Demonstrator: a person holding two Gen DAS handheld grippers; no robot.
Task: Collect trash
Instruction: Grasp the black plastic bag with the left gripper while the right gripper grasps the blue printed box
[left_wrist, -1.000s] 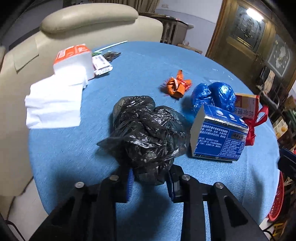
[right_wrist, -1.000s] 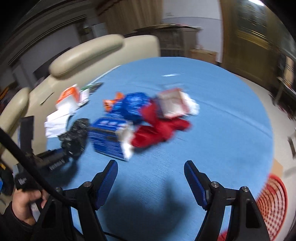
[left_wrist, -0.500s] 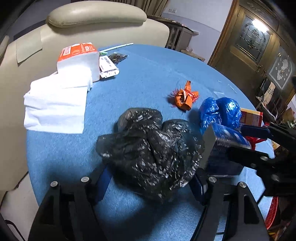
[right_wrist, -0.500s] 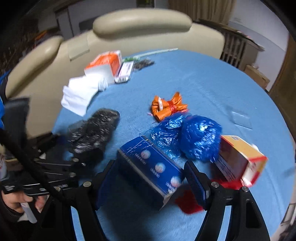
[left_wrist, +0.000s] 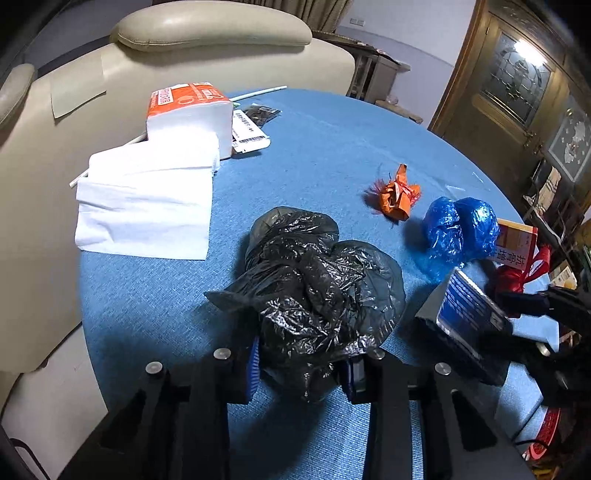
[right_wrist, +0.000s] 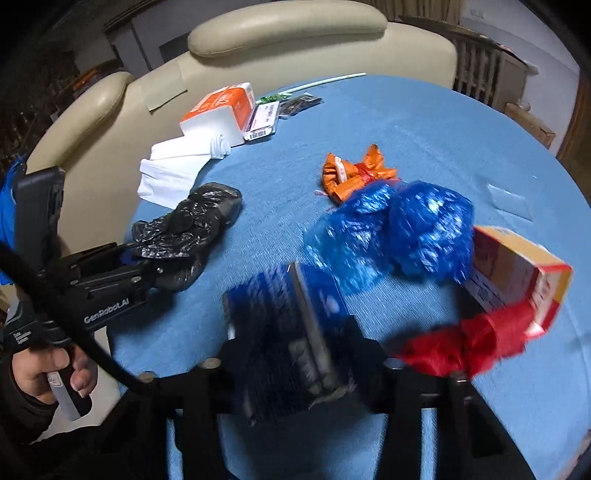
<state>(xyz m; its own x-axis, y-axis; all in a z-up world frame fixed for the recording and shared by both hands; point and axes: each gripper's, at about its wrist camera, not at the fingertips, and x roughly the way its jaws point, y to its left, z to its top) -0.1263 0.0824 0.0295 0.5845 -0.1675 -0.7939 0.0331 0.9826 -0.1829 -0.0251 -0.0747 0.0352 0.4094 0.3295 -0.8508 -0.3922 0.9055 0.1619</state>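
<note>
A crumpled black plastic bag (left_wrist: 317, 295) lies on the round blue table (left_wrist: 325, 147). My left gripper (left_wrist: 301, 369) is shut on its near end; it also shows in the right wrist view (right_wrist: 147, 269), gripping the bag (right_wrist: 192, 221). My right gripper (right_wrist: 295, 365) is shut on a blue carton (right_wrist: 291, 325), tilted and blurred; the carton also shows in the left wrist view (left_wrist: 465, 317). An orange wrapper (left_wrist: 397, 194), a blue plastic bag (left_wrist: 458, 229), a red bag (right_wrist: 465, 347) and an orange-yellow box (right_wrist: 517, 273) lie on the table.
A tissue pack (left_wrist: 188, 110) with loose white tissues (left_wrist: 147, 206) sits at the table's left edge, beside a white label packet (left_wrist: 249, 134). A cream armchair (left_wrist: 207, 33) stands behind the table. A red basket (left_wrist: 546, 432) is below the right edge.
My left gripper has closed on the black bag after being open around it. My right gripper has closed on the blue carton and tilted it up.
</note>
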